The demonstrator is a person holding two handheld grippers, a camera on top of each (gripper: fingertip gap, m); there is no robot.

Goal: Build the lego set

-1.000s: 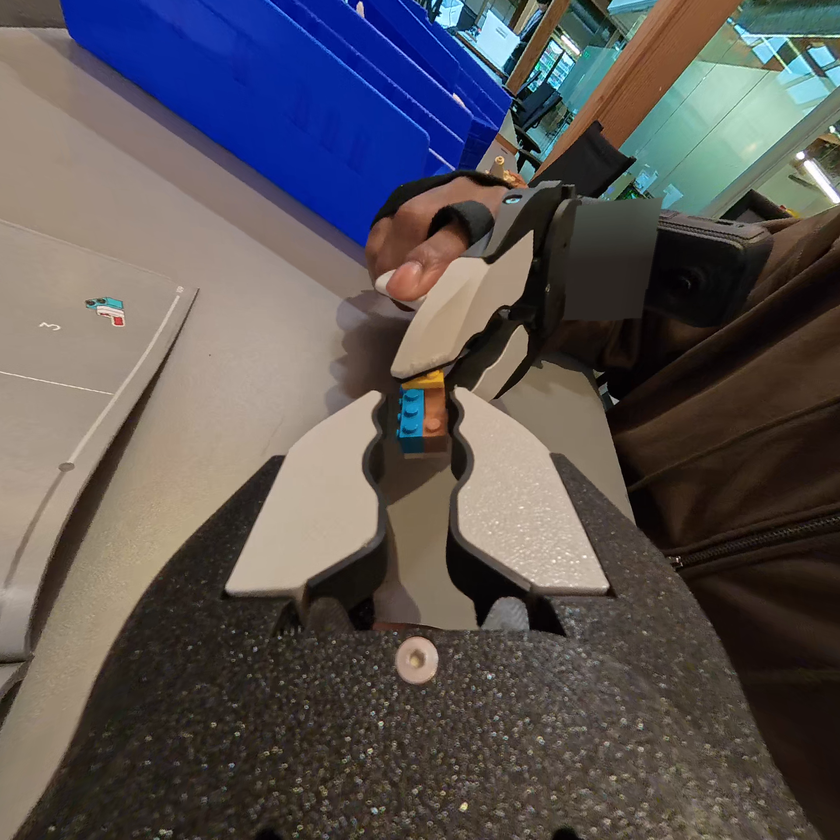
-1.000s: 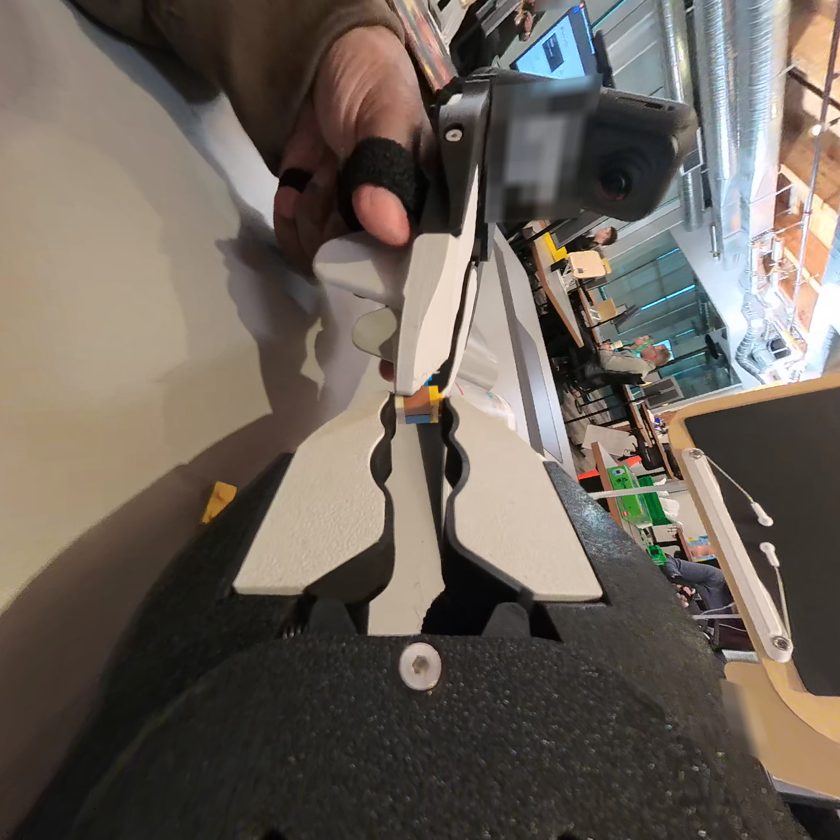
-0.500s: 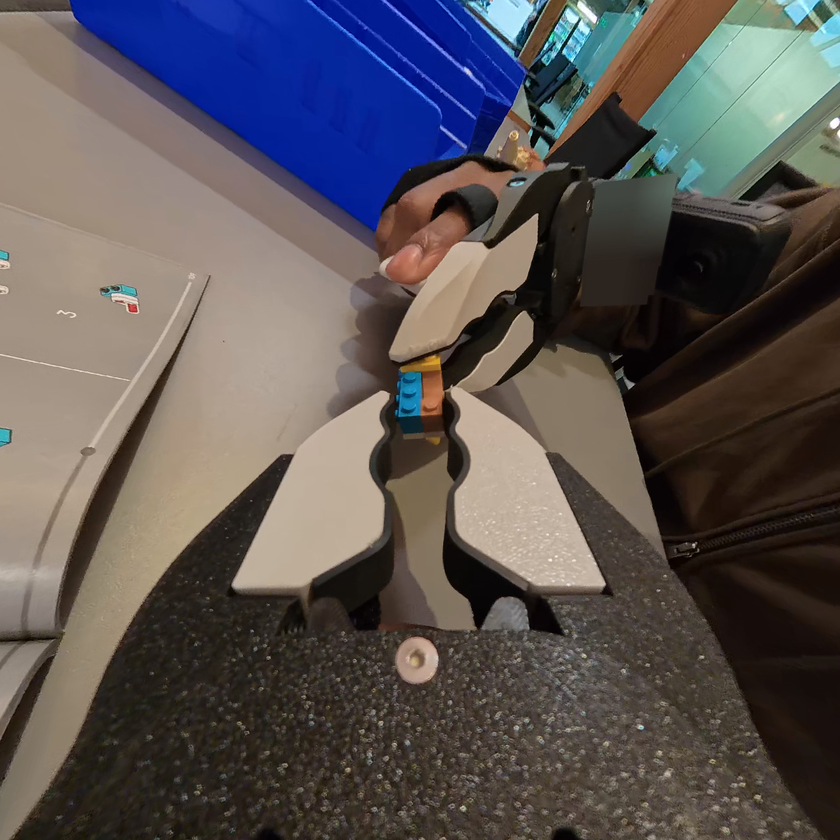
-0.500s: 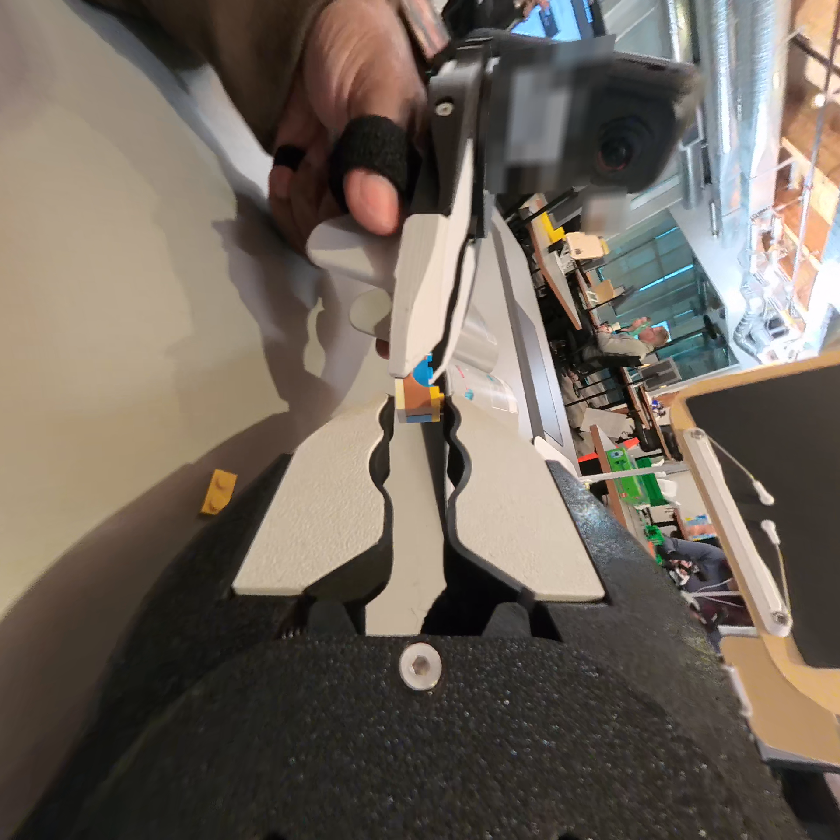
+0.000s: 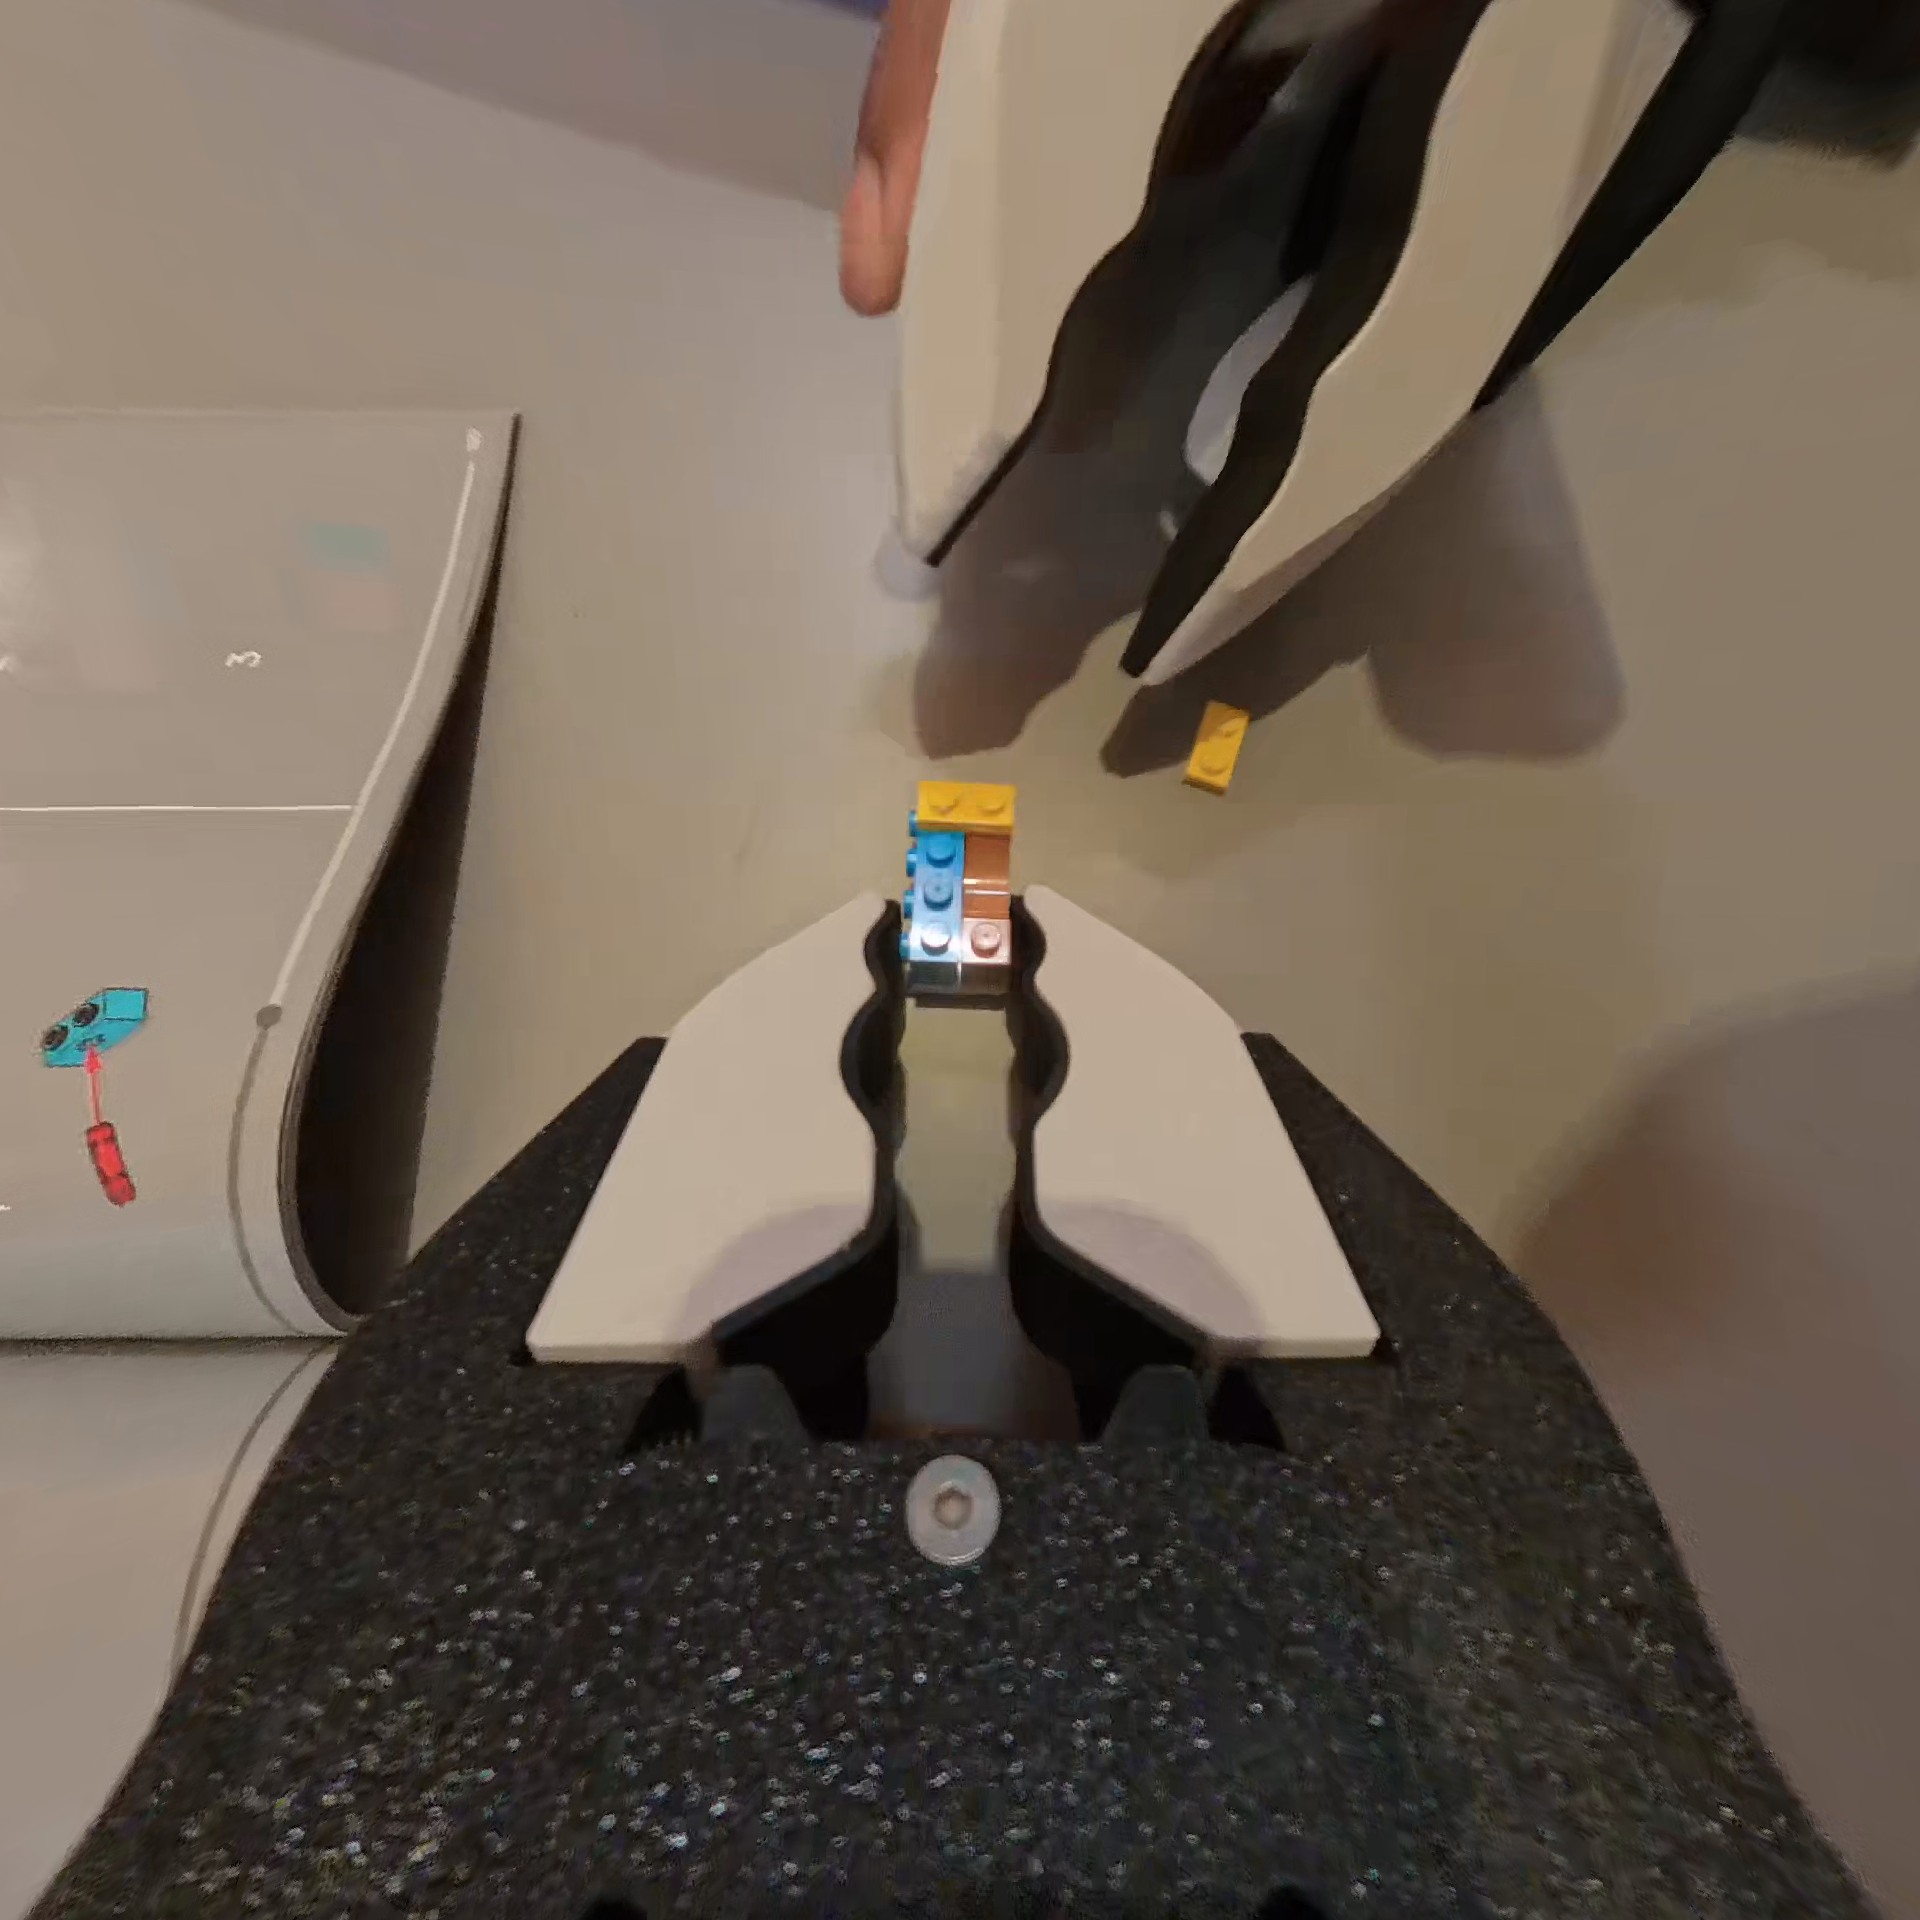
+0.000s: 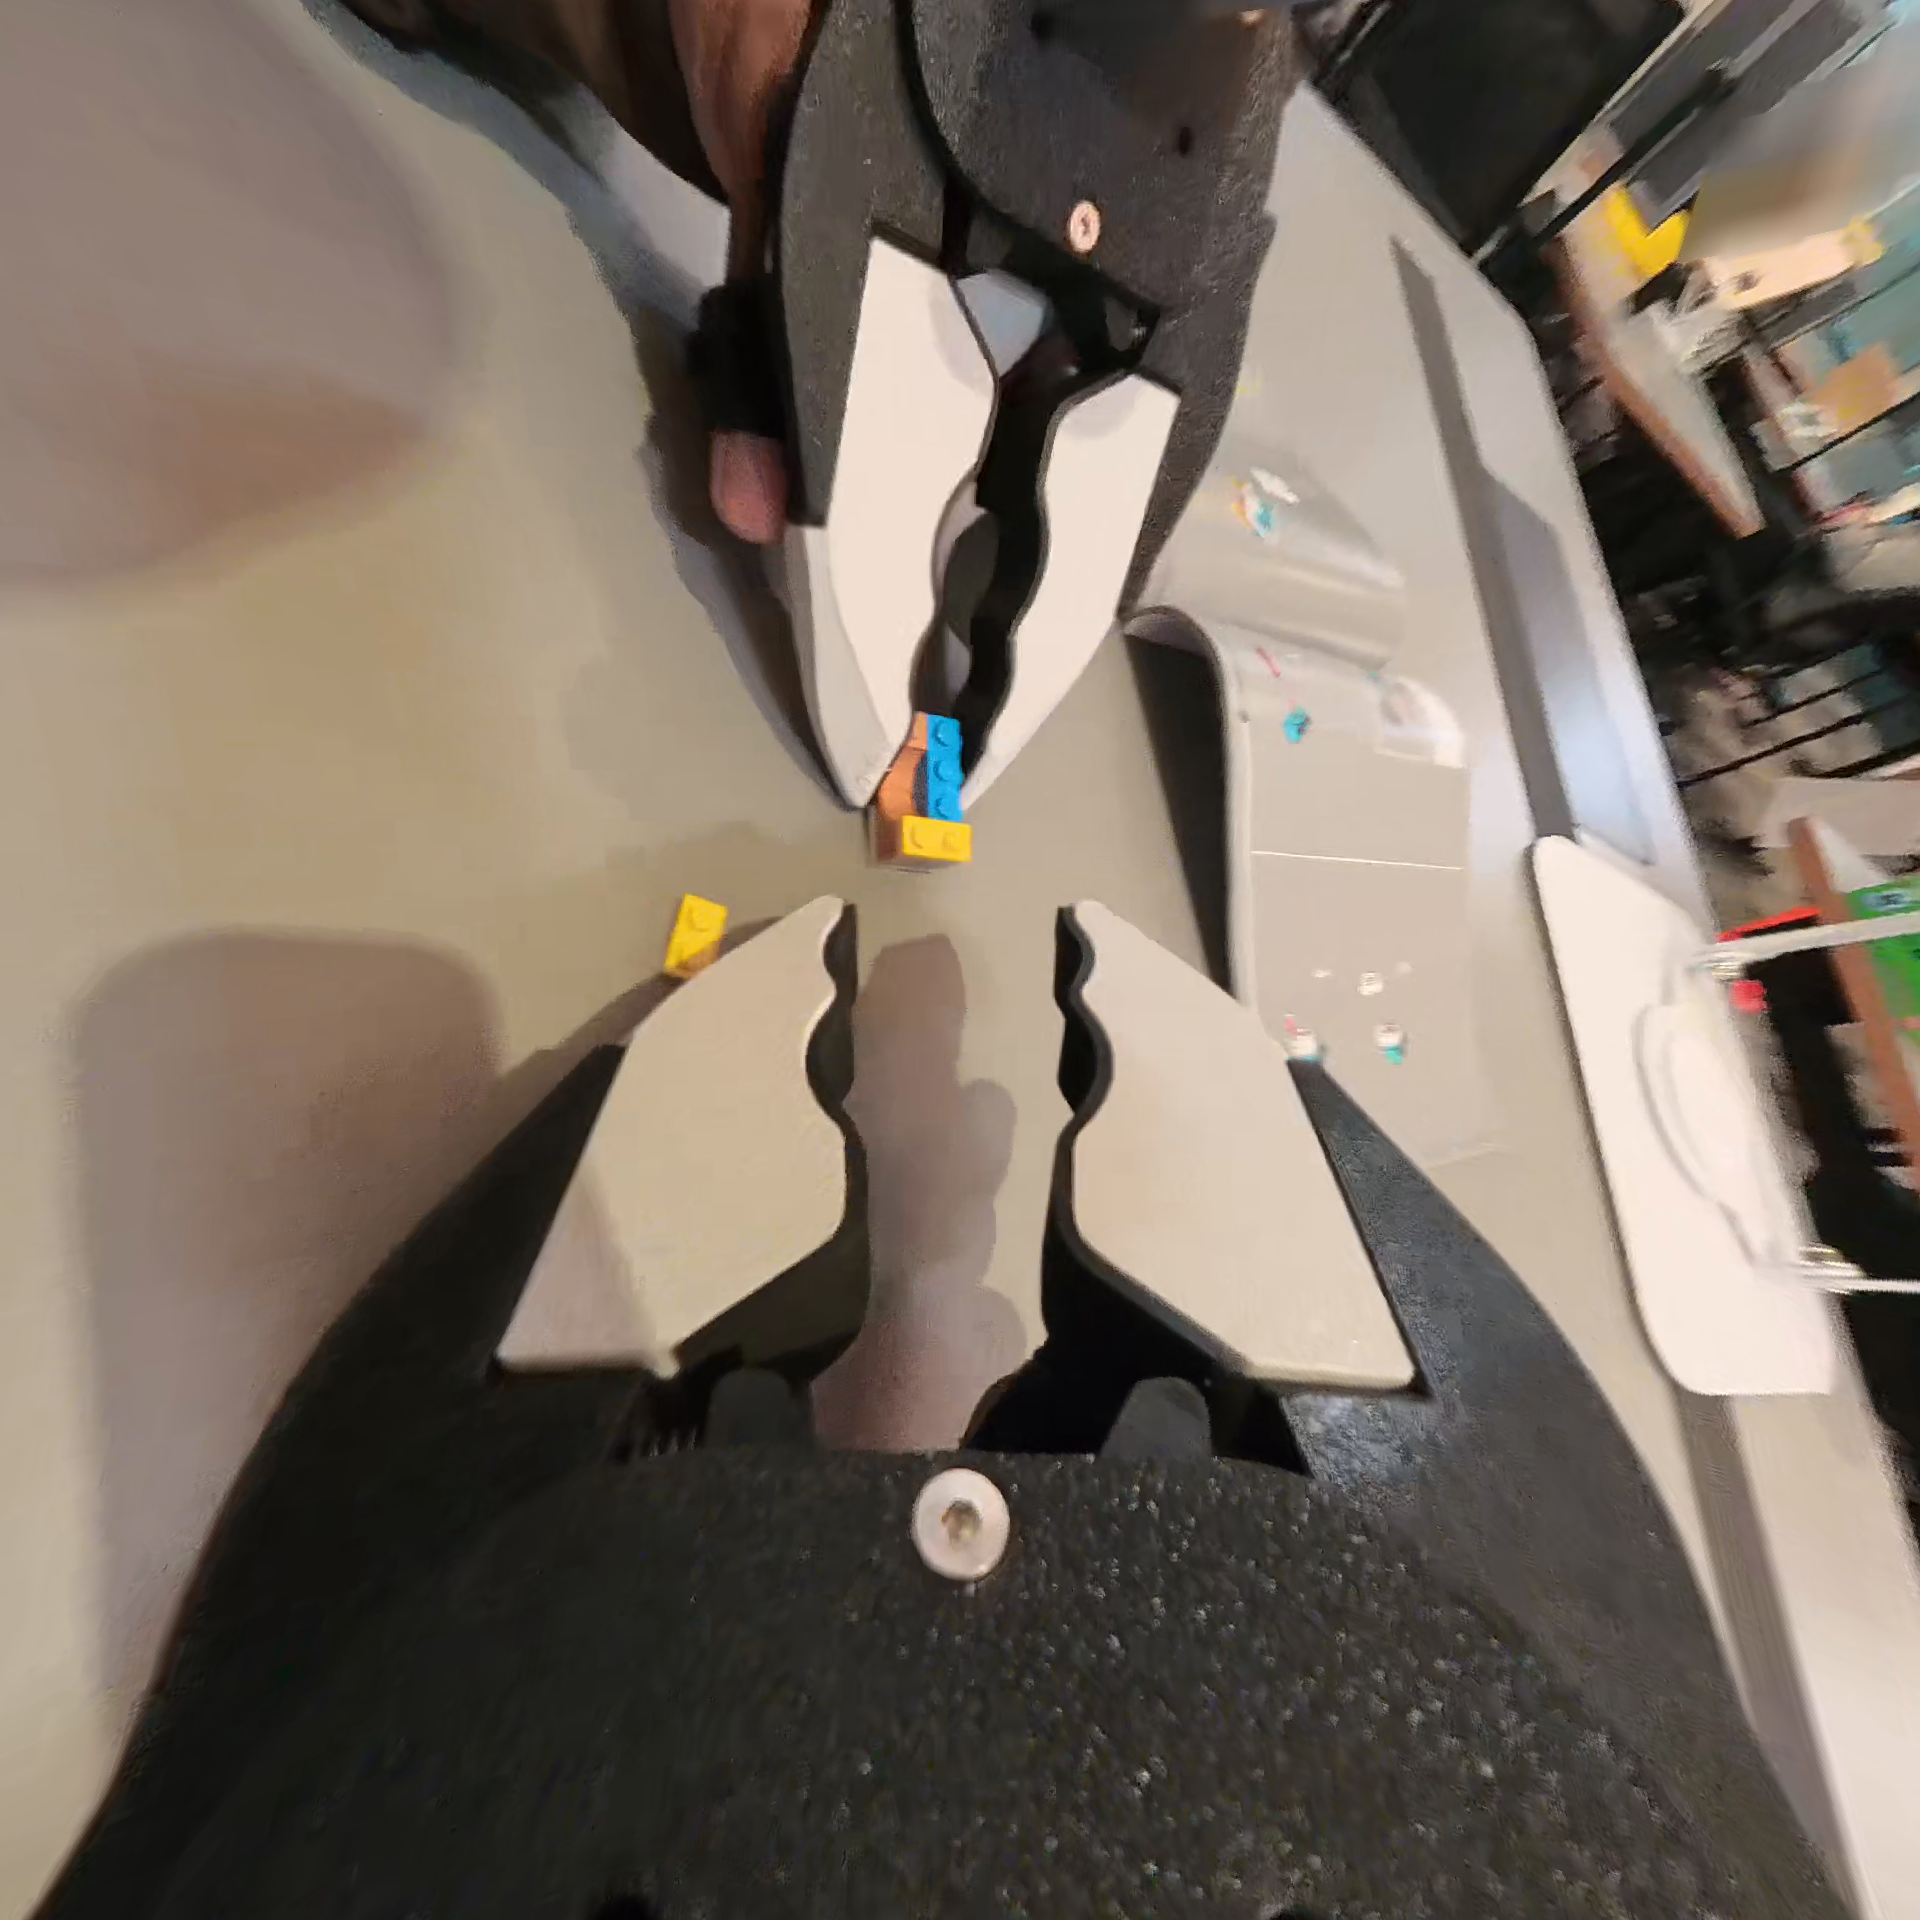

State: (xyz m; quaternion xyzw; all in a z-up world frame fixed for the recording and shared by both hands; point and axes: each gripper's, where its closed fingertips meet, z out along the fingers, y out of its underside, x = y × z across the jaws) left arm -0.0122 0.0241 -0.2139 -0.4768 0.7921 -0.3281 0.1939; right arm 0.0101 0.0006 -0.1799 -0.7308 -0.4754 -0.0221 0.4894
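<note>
Left claw (image 5: 958,925) around one assembly (image 5: 961,894); one loose plate (image 5: 1216,748).

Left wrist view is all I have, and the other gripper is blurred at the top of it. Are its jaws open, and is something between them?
Observer: In the right wrist view the right gripper has its jaws wide apart, with only bare table between them.
Operator: Where does the loose yellow piece lie from that gripper?
Observer: The yellow piece lies on the table beside the finger on the left of that view, apart from the lego assembly that the left gripper holds.
Operator: Is anything beyond the booklet?
Observer: Yes, a white tray lies past the instruction booklet, on its far side from the grippers.
</note>
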